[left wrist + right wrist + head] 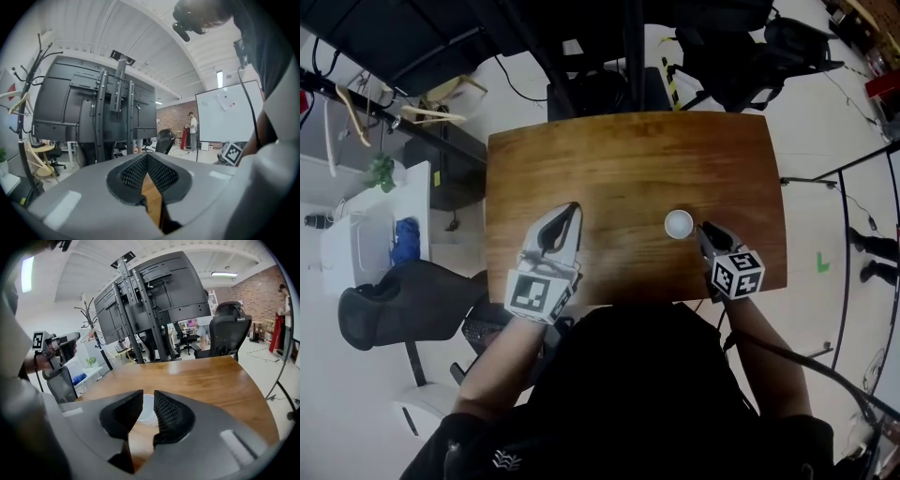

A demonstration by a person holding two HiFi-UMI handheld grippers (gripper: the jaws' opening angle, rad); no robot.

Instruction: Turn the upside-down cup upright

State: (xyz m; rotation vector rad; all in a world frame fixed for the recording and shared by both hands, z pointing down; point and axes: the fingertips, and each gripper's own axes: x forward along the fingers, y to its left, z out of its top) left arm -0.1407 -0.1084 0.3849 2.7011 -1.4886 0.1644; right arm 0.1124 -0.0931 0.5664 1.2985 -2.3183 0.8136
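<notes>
Head view: small white round cup (pixel 679 224) sitting on brown wooden counter (pixel 628 159), just off right gripper (pixel 703 228); left gripper (pixel 574 208) hanging well apart.
Left gripper view: fingers meeting at tips, nothing btwn.
Right gripper view: fingers standing parted, cup just beyond, not pinched.
Risk: a tip clipping the cup on pull-back and knocking it over.

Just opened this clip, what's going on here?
A person stands over a wooden table with a gripper in each hand. The right gripper sits right beside a small white cup, its jaws apart and not pressing on it; in the right gripper view the cup shows just beyond them. The cup seems to stand mouth up, though that is hard to be sure of. The left gripper is off to the side over bare table, jaws together and empty.
</notes>
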